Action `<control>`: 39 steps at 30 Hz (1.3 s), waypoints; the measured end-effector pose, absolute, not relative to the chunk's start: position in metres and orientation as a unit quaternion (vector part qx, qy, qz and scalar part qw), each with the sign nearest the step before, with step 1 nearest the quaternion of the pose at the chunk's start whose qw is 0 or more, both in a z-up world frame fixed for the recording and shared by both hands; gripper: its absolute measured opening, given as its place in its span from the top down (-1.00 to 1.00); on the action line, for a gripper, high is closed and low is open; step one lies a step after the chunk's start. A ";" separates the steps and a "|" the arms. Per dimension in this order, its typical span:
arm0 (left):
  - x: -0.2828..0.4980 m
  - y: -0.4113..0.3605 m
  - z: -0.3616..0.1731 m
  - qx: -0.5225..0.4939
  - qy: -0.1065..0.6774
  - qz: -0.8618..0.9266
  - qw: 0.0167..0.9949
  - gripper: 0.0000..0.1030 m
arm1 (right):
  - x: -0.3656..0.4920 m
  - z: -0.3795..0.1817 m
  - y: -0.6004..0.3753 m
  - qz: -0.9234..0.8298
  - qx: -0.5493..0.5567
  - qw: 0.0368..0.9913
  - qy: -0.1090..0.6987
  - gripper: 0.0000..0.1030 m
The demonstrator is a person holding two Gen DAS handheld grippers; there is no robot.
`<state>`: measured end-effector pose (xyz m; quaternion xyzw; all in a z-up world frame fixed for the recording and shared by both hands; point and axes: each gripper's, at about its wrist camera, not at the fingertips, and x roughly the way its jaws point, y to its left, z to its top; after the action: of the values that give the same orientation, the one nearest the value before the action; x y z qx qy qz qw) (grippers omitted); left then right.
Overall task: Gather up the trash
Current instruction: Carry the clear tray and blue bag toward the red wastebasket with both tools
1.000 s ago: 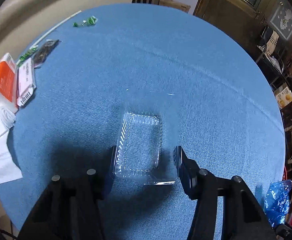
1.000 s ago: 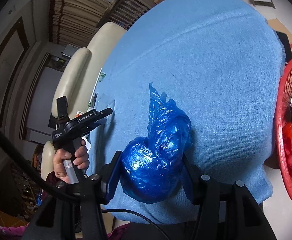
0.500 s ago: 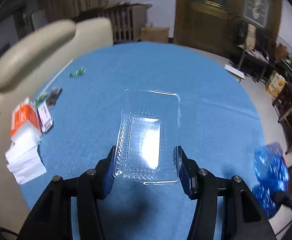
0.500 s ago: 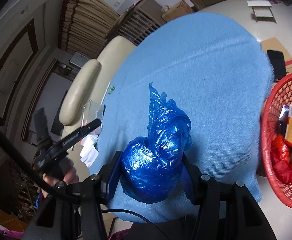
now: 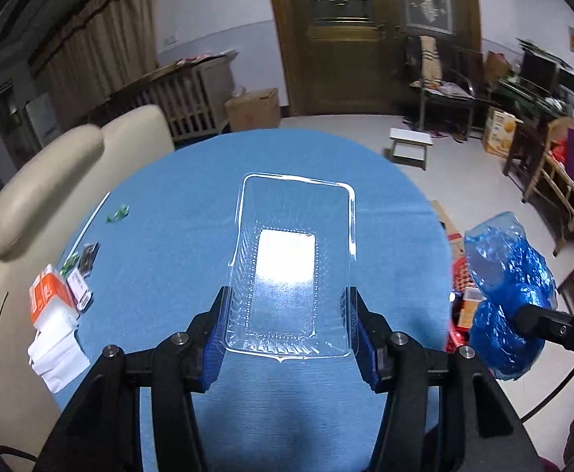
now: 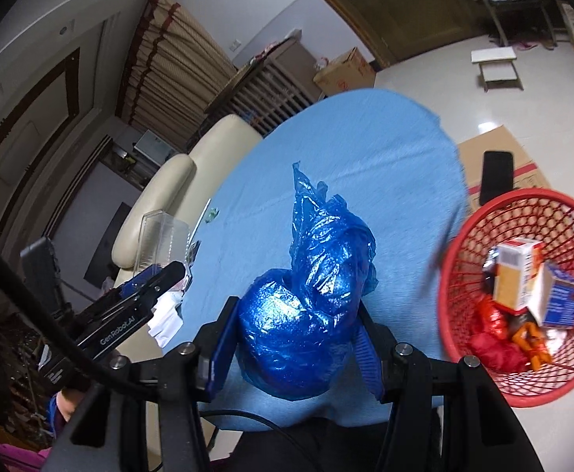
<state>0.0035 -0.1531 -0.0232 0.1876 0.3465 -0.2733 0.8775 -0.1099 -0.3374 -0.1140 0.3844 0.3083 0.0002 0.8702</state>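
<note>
Grip check, both hands loaded. Your left gripper [image 5: 288, 326] has its blue pads clamped on the long sides of a clear rectangular plastic tray [image 5: 292, 263], held near its close end so the rest juts fwd, off the round table w/ blue cloth [image 5: 176, 236]; side pinch looks right for thin, flexy plastic, but it may bow if squeezed harder. Your right gripper [image 6: 294, 338] is closed on a crumpled blue plastic bag [image 6: 310, 306], pinched at the fat lower wad, loose tail sticking up. Bag is soft, so the grip looks secure. Red mesh plastic basket [image 6: 460, 358] sits on the floor off the table's right edge, already holding cartons and red wrappers. Judged: carry-to-bin step, bag closest.

Left edge of tabletop: orange-white pack [image 5: 47, 295], white tissues [image 5: 56, 348], small green wrappers [image 5: 117, 212], all uncollected.

Writing: "GenRobot.AI" on the left gripper's body in right wrist view. Carton print unreadable.
</note>
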 end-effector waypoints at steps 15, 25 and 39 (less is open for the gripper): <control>-0.024 -0.189 -0.012 0.220 0.314 -0.319 0.867 -0.10 | -0.152 -0.105 -0.363 -0.041 0.383 0.877 0.287 -0.12; -0.038 -0.207 -0.011 0.230 0.306 -0.345 0.857 -0.10 | -0.169 -0.099 -0.377 -0.062 0.387 0.878 0.276 -0.12; -0.054 -0.227 -0.015 0.246 0.304 -0.376 0.840 -0.10 | -0.203 -0.099 -0.399 -0.099 0.404 0.871 0.260 -0.12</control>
<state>-0.0544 -0.2272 -0.0147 0.2455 0.3043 -0.3762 0.8400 -0.2026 -0.3988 -0.0992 0.4044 0.2595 -0.0995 0.8713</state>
